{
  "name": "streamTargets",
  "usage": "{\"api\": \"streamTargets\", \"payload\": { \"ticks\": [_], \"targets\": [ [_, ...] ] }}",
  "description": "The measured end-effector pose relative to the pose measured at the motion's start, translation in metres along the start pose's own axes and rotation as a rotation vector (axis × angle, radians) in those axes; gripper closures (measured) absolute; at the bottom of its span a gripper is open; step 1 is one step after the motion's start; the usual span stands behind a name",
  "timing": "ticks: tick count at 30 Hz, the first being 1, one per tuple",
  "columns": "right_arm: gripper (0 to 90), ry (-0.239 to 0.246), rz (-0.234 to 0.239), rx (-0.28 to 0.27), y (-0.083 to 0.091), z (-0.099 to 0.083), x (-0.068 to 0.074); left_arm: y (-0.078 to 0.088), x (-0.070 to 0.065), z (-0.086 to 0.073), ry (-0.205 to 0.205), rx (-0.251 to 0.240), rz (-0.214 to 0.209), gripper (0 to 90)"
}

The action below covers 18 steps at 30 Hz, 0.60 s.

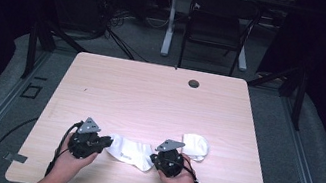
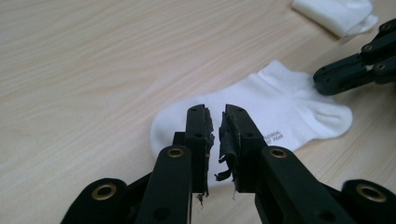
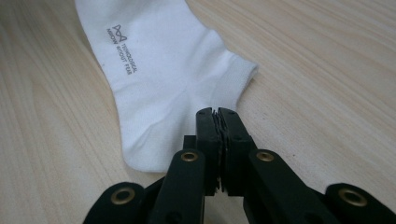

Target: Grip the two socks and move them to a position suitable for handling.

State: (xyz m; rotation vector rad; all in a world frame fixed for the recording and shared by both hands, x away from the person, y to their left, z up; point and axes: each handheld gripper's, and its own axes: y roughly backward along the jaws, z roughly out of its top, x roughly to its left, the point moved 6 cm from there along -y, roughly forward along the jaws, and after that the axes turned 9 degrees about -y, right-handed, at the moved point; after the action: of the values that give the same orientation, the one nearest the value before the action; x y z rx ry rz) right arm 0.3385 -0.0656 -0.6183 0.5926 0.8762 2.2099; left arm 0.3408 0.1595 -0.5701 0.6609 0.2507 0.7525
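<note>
From above, a white sock (image 1: 131, 151) lies flat on the wooden table (image 1: 149, 99), near the front edge, between the two hands. The left gripper (image 1: 102, 142) is at the toe end of the sock, the right gripper (image 1: 155, 160) at its heel end. A second sock (image 1: 195, 146), folded, lies just behind the right hand.

In the left gripper view, the left gripper (image 2: 215, 122) has its jaws slightly apart, with a narrow gap between them and nothing pressed there; the sock (image 2: 261, 109) lies on the table just ahead of the tips.

In the right gripper view, the right gripper (image 3: 217, 122) has the jaws pressed together, at the edge of the sock (image 3: 159, 79) near its cuff; whether some cloth is pinched between them I cannot tell
</note>
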Motion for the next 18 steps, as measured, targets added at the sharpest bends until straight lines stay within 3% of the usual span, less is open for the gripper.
{"api": "streamTargets", "payload": {
  "ticks": [3, 4, 5, 9, 15, 18],
  "targets": [
    [87.9, -0.009, -0.002, 0.006, 0.001, -0.001, 0.0, -0.006, 0.001, 0.0, -0.01, -0.01, 0.003, 75.2],
    [87.9, -0.003, -0.006, 0.009, 0.002, -0.001, 0.0, -0.017, 0.003, -0.006, -0.025, 0.029, 0.009, 74.6],
    [87.9, -0.003, -0.006, 0.009, 0.002, -0.001, 0.0, -0.017, 0.003, -0.006, -0.025, 0.029, 0.009, 74.1],
    [88.2, 0.009, -0.011, 0.014, 0.003, -0.002, 0.0, -0.04, 0.006, -0.017, -0.03, 0.114, 0.01, 73.9],
    [88.6, 0.013, -0.007, 0.025, 0.006, -0.005, -0.002, -0.048, 0.003, -0.021, -0.042, 0.14, -0.001, 74.3],
    [88.8, -0.002, -0.009, 0.026, 0.008, -0.006, -0.004, -0.048, -0.001, -0.023, -0.037, 0.129, -0.008, 74.3]
  ]
}}
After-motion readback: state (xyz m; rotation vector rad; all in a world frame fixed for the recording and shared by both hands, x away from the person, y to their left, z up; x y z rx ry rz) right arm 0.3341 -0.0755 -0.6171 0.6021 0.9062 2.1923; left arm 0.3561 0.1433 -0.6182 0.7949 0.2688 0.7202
